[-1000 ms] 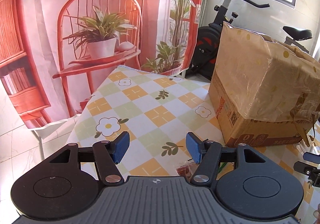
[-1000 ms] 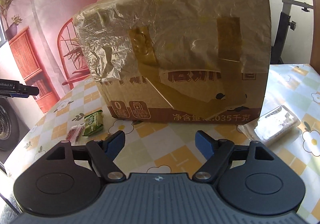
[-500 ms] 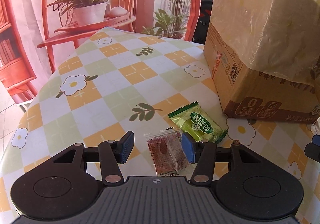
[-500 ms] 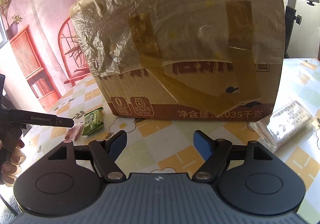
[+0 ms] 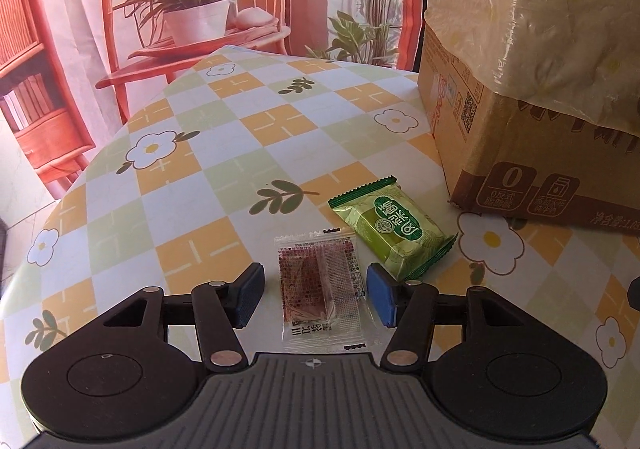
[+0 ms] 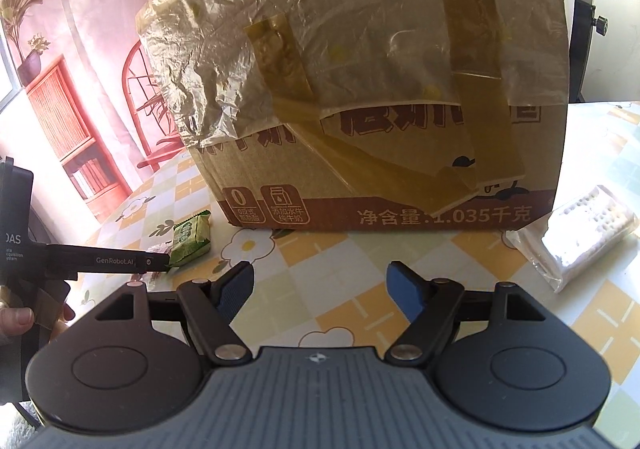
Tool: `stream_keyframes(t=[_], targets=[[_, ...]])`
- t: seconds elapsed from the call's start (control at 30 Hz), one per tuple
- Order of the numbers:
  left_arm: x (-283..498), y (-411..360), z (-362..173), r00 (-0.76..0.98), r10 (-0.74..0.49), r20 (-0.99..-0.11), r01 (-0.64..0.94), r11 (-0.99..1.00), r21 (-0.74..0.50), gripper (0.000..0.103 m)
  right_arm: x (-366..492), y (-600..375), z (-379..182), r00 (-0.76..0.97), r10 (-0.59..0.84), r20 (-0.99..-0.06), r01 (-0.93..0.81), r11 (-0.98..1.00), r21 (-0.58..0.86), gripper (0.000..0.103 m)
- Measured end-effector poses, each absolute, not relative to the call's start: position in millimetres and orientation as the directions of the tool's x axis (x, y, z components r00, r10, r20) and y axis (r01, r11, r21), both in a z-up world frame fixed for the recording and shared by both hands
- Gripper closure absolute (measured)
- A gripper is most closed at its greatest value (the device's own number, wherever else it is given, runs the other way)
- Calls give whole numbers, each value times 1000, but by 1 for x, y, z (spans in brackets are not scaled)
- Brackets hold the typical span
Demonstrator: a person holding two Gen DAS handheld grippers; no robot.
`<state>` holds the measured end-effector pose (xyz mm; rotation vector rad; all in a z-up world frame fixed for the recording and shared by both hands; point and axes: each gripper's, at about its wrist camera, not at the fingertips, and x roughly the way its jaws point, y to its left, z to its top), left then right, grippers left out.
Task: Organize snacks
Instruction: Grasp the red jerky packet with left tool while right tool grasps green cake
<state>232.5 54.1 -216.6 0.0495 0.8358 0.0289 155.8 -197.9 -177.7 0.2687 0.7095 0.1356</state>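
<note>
- The left gripper hangs low over the flowered tablecloth, its fingers released and spread to either side of the red snack sachet, neither pad touching it.
- The red snack sachet lies flat at the near edge of the table. It looks very light, thin and limp, with slick film, so I judge a pinch across its narrow width, low against the cloth, as the likeliest hold; it may crumple or slide.
- Just right and slightly farther, the green snack packet lies flat, its near corner close to the right pad. It seems puffier and firmer, easier to take across its short sides.
- The cardboard box stands far right of both, draped in crinkled plastic and tape; its top is cut off, so whether it is open I cannot tell.
- The right gripper hovers before the box, fingers released, holding nothing.
- Far right, a clear-wrapped cracker pack lies glare-washed; its contents look brittle.
</note>
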Motion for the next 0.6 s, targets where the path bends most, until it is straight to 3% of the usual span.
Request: stream_keyframes(t=[0.03, 0.1, 0.17, 0.4, 0.6], targets=[[231, 54, -216, 672, 43, -740, 1, 998, 59, 46, 156, -198, -178, 751, 216, -624, -33, 956, 290, 26], [229, 55, -214, 667, 16, -745, 25, 999, 44, 60, 157, -197, -178, 749, 221, -625, -38, 956, 292, 26], [227, 57, -213, 665, 14, -746, 28, 999, 43, 63, 159, -196, -178, 746, 226, -626, -44, 955, 292, 26], [220, 80, -192, 712, 13, -702, 3, 1000, 21, 63, 180, -178, -170, 711, 291, -640, -147, 952, 270, 28], [221, 128, -141, 763, 41, -645, -87, 995, -40, 63, 215, -145, -162, 680, 352, -643, -268, 936, 229, 30]])
